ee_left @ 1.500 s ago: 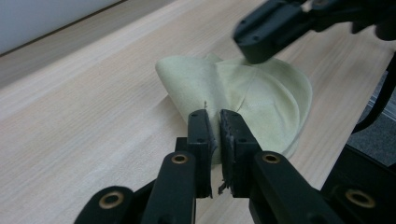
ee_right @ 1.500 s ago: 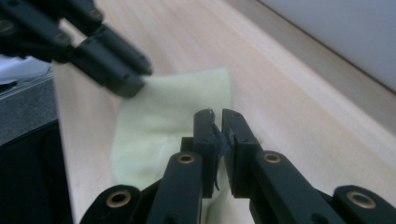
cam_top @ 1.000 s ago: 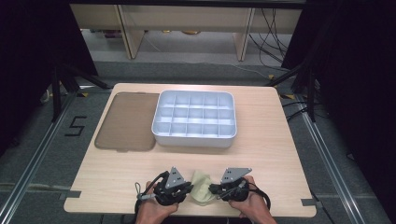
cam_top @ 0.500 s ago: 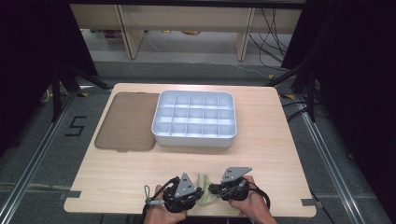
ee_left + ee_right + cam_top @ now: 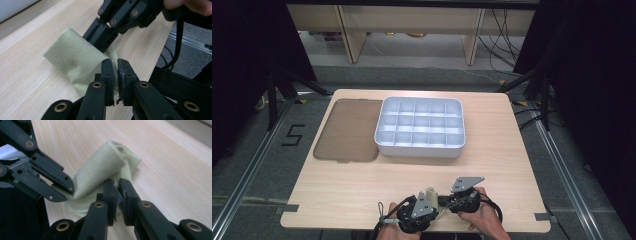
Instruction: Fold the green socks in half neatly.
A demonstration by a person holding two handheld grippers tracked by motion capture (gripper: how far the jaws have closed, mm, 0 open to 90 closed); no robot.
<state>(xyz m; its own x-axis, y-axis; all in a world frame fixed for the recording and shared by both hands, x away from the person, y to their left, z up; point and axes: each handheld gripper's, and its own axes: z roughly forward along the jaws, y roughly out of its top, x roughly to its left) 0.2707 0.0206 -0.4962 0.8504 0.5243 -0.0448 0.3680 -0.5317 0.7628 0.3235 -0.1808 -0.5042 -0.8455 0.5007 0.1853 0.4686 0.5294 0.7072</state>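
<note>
Pale green cloth (image 5: 432, 194), folded over on itself, lies at the near edge of the wooden table (image 5: 362, 175). Left gripper (image 5: 114, 67) and right gripper (image 5: 116, 185) each pinch an edge of it between closed jaws, facing one another. White compartment tray (image 5: 420, 127) sits well apart, beside a brown lid (image 5: 347, 130).

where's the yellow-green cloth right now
In the high view the cloth sits at the table's near edge, pinched between the left gripper and right gripper.

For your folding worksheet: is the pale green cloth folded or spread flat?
Folded: the pale green cloth doubles over itself in a rounded loop, with both edges pinched.
</note>
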